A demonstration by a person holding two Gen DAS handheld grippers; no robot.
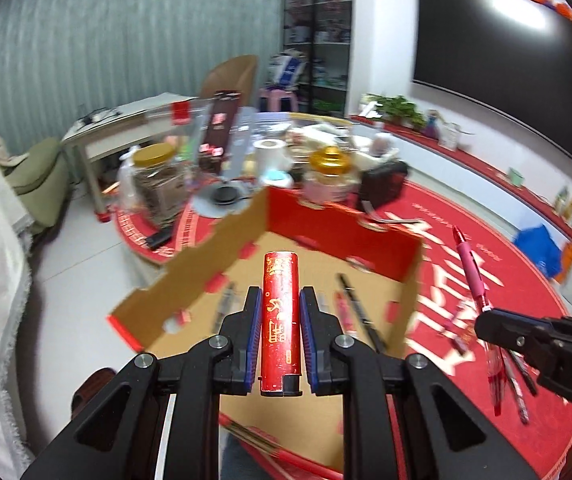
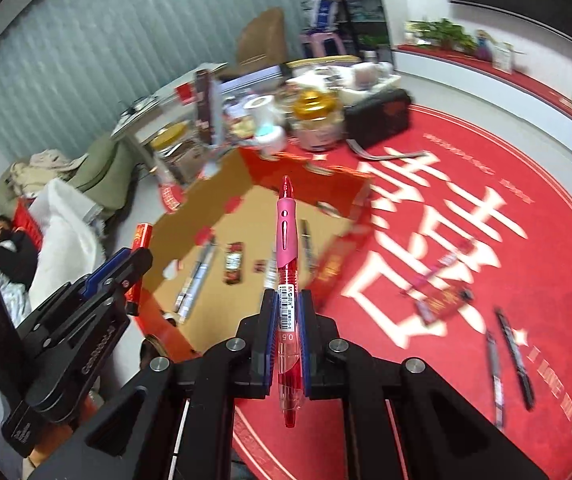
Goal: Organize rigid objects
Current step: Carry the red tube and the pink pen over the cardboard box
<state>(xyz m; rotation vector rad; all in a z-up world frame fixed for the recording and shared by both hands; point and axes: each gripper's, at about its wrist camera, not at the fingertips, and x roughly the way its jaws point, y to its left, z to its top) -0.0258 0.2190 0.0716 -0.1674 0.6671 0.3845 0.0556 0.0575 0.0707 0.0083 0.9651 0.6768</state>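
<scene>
My left gripper (image 1: 280, 294) is shut on a red lighter (image 1: 280, 320) with gold characters, held over the open cardboard box (image 1: 189, 256) with red trim. In the right wrist view the same left gripper (image 2: 135, 258) sits at the left, by the box's near corner. My right gripper (image 2: 288, 298) is shut on a red gel pen (image 2: 287, 248) with a pink grip, its tip pointing toward the box (image 2: 189, 212); that pen (image 1: 472, 268) and the right gripper (image 1: 486, 322) show at the right of the left wrist view. Several pens and a lighter (image 2: 233, 264) lie inside the box.
Loose pens (image 2: 516, 356) and small red packets (image 2: 442, 300) lie on the round red tablecloth (image 2: 486, 160). Behind the box stand jars (image 1: 157, 184), a gold-lidded jar (image 1: 328, 172), a paper roll (image 1: 269, 154) and a black case (image 1: 382, 184). A person lies at the left (image 2: 9, 240).
</scene>
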